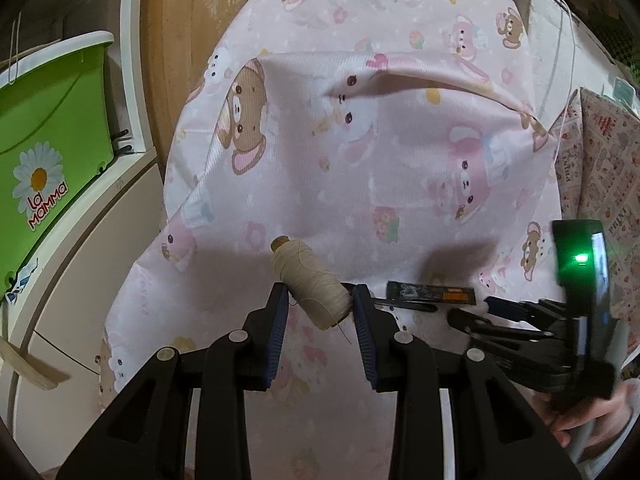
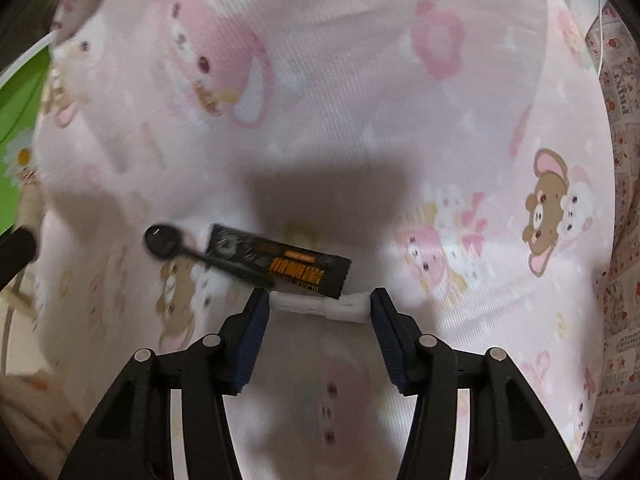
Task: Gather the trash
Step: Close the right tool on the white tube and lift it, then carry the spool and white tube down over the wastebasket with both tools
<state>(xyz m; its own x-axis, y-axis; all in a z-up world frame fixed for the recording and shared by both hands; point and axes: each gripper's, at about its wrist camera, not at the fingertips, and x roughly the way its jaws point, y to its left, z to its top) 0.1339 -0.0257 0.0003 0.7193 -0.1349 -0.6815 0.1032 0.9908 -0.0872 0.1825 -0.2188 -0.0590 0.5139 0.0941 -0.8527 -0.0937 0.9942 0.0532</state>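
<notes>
On the far left stands a green bin [image 1: 48, 128], well apart from the pink cartoon-print sheet [image 1: 360, 140] where the work goes on. Next, the left gripper [image 1: 320, 304] is clenched on a spool of pale thread [image 1: 310, 282], whose long axis runs away from the camera. Further right, a black spoon [image 2: 168, 242] and a dark wrapper [image 2: 280, 266] lie touching, just beyond the right gripper [image 2: 318, 306]. Between that gripper's jaws a small white piece [image 2: 320, 305] lies crosswise, end to end; they bracket it, though I cannot tell whether they press. The wrapper crowds its far edge.
</notes>
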